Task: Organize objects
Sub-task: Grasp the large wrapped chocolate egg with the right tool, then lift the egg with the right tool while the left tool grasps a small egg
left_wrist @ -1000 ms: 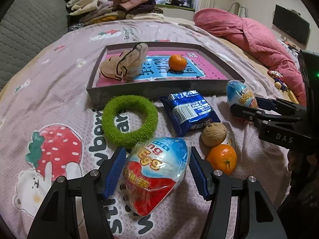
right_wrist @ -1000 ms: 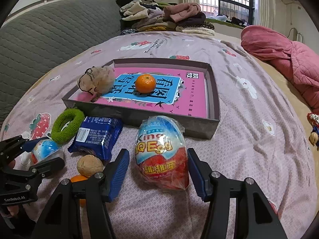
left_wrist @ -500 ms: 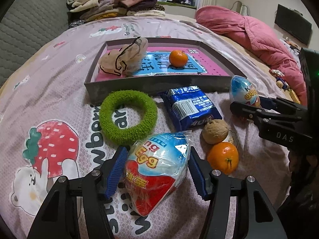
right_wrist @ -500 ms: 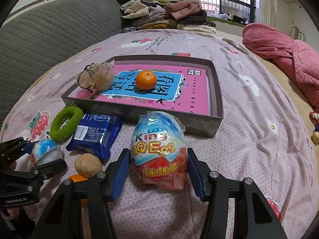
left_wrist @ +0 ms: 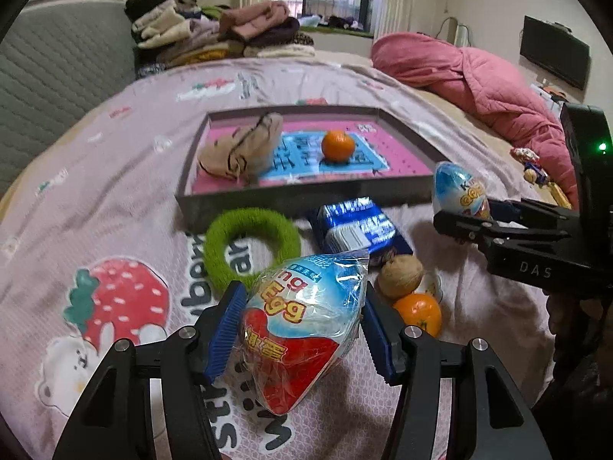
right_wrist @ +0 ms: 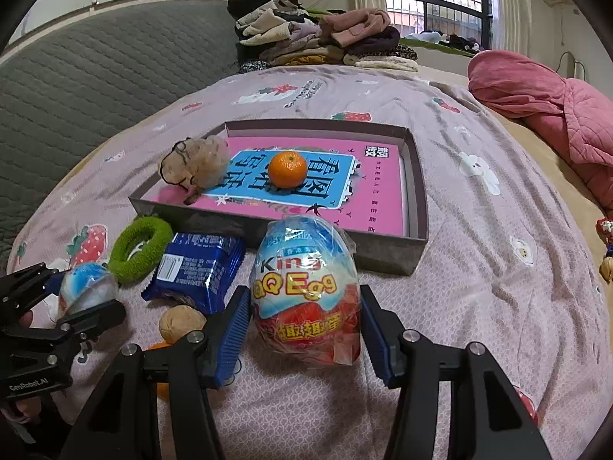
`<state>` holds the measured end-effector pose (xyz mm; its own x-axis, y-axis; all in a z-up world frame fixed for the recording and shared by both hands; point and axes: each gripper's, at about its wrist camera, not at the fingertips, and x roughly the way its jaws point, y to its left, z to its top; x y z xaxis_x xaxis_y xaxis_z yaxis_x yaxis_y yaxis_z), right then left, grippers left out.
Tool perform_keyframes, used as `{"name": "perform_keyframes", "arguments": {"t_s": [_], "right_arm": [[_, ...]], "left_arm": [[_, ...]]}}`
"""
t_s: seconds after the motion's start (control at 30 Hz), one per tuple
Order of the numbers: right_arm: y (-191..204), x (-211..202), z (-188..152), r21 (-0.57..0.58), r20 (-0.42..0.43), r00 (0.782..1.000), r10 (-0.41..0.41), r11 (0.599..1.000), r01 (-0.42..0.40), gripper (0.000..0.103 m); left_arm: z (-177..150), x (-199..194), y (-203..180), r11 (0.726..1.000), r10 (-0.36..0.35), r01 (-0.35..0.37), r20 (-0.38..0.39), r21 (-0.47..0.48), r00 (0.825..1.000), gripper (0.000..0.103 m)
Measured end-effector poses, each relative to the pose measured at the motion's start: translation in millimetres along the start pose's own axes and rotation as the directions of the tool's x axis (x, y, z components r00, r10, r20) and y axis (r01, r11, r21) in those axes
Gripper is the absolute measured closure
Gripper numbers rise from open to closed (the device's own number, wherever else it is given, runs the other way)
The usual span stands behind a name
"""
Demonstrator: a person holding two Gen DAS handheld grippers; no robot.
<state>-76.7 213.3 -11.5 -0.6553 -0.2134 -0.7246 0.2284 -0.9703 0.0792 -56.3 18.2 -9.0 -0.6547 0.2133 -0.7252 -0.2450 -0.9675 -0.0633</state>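
Observation:
My left gripper (left_wrist: 300,329) is shut on a wrapped toy egg (left_wrist: 302,329) and holds it above the bedspread, tilted. My right gripper (right_wrist: 304,326) is shut on a second wrapped toy egg (right_wrist: 306,295), upright, in front of the grey tray (right_wrist: 417,191). The tray holds an orange (right_wrist: 287,168) and a beige pouch (right_wrist: 195,165) on a pink and blue card. Each gripper shows in the other view: the right one (left_wrist: 463,207) with its egg, the left one (right_wrist: 82,287) with its egg.
On the bed before the tray lie a green fuzzy ring (left_wrist: 251,245), a blue snack packet (left_wrist: 360,230), a walnut (left_wrist: 400,280) and a second orange (left_wrist: 417,312). Folded clothes (right_wrist: 318,34) are stacked at the back. A pink quilt (left_wrist: 471,84) lies at the right.
Both grippers have closed on their eggs and lifted them. The left egg has risen off the bedspread; the right egg has come slightly nearer the tray.

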Motion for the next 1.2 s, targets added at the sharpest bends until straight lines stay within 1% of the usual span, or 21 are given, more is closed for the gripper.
{"name": "perform_keyframes", "arguments": {"t_s": [0.17, 0.3, 0.43, 0.87, 1.2], "right_arm": [[2, 0, 2, -0.001, -0.003, 1.0, 0.015, 1.0, -0.015, 0.048], [5, -1, 3, -0.004, -0.001, 1.0, 0.028, 1.0, -0.028, 0.048], [8, -5, 5, -0.006, 0.012, 0.999, 0.036, 0.999, -0.036, 0.048], [12, -12, 15, -0.018, 0.064, 0.998, 0.017, 1.0, -0.016, 0.048], [18, -19, 27, -0.019, 0.114, 0.993, 0.015, 1.0, -0.013, 0.048]], "left_arm": [[5, -1, -3, 1.0, -0.003, 0.003, 0.004, 0.005, 1.0, 0.043], [8, 0, -3, 1.0, -0.008, 0.008, -0.003, -0.009, 1.0, 0.043], [15, 0, -3, 1.0, 0.001, 0.0, 0.011, -0.027, 1.0, 0.043], [34, 1, 0, 0.998, 0.044, -0.042, 0.053, -0.045, 0.998, 0.043], [48, -3, 3, 0.997, 0.052, -0.046, 0.091, -0.066, 0.995, 0.043]]}}
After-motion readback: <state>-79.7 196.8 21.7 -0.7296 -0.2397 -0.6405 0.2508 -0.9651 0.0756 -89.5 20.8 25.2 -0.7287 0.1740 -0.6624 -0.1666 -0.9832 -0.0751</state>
